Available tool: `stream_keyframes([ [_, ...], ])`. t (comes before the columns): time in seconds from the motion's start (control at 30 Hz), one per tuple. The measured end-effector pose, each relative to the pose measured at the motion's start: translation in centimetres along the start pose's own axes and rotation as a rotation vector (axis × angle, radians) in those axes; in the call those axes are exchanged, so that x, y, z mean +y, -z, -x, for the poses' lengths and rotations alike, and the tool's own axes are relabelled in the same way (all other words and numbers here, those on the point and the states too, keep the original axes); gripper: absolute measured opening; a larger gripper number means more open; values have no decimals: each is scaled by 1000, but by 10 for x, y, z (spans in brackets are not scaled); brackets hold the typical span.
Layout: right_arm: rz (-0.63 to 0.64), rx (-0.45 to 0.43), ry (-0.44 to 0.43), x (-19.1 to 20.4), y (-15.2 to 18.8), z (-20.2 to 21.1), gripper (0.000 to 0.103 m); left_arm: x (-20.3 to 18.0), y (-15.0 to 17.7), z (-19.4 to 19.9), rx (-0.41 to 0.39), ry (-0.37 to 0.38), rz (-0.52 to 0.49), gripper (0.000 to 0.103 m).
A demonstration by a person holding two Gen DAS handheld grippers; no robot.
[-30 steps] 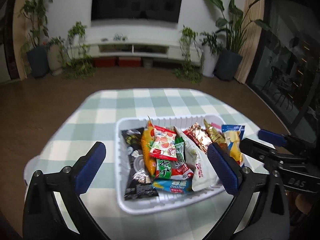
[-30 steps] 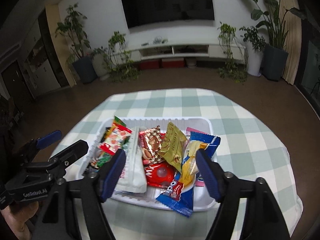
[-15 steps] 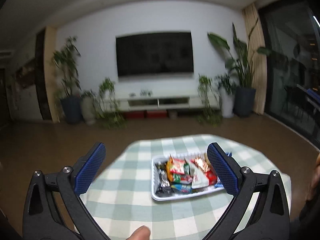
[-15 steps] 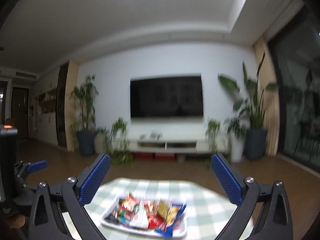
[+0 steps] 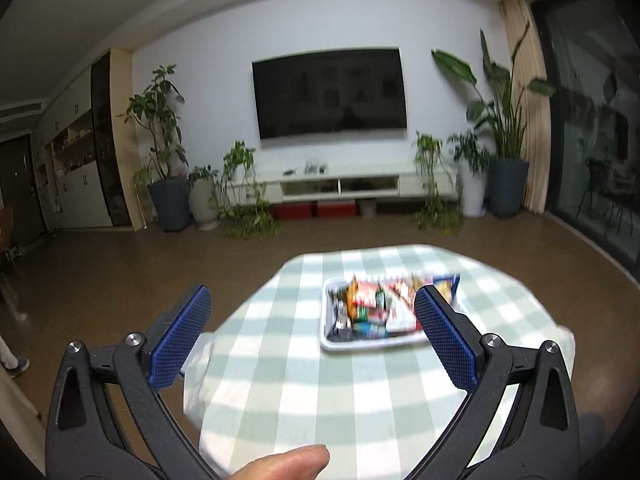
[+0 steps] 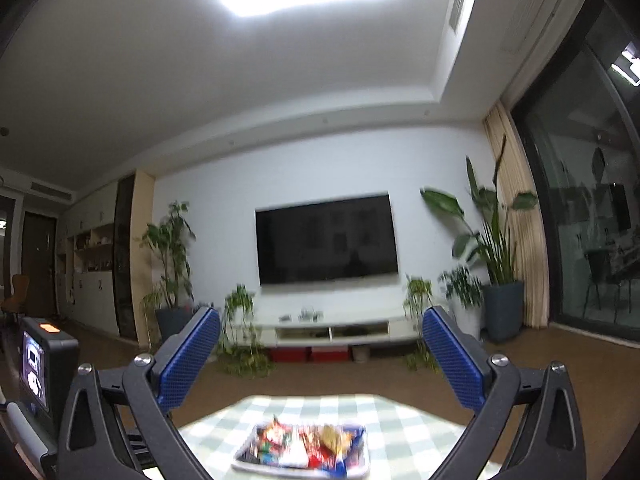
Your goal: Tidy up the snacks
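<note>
Well back from the snacks, both grippers hang above the near side of the counter [image 5: 304,368], which wears a green-and-white checked cloth. The left gripper [image 5: 312,334] stands wide, with nothing between its blue pads, and looks slightly down at the white tray [image 5: 360,345]. That tray sits toward the right of the counter, packed with snack packets [image 5: 376,304] standing and leaning side by side; motion blur hides their labels. A fingertip [image 5: 288,462] shows at the bottom edge of the left view. The right gripper [image 6: 320,354] is also spread wide and empty, pointing about level at the wall television [image 6: 326,240], with the tray low in its view. A small lit camera screen [image 6: 34,364] shows at its left.
</note>
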State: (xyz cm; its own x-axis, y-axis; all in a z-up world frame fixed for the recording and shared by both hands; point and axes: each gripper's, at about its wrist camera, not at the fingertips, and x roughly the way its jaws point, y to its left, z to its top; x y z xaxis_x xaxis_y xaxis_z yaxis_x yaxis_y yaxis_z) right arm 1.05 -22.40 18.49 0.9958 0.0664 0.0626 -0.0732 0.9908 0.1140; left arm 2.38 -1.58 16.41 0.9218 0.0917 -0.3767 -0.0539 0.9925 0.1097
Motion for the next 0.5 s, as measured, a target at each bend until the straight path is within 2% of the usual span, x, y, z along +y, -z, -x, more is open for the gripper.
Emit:
stream_keyframes([
  [0.13,-15,107,50,-7,22,-4,103,-10,17,1,61,19,-3,103],
  [0.27,-24,263,108,-15,53,-16,103,-17,35,-10,147,42,14,103],
  [0.4,-48,410,129,-22,87,-24,103,-18,51,-31,206,62,30,103],
  [0.5,-44,479,131,-21,108,-25,103,-19,64,-43,245,69,40,103],
])
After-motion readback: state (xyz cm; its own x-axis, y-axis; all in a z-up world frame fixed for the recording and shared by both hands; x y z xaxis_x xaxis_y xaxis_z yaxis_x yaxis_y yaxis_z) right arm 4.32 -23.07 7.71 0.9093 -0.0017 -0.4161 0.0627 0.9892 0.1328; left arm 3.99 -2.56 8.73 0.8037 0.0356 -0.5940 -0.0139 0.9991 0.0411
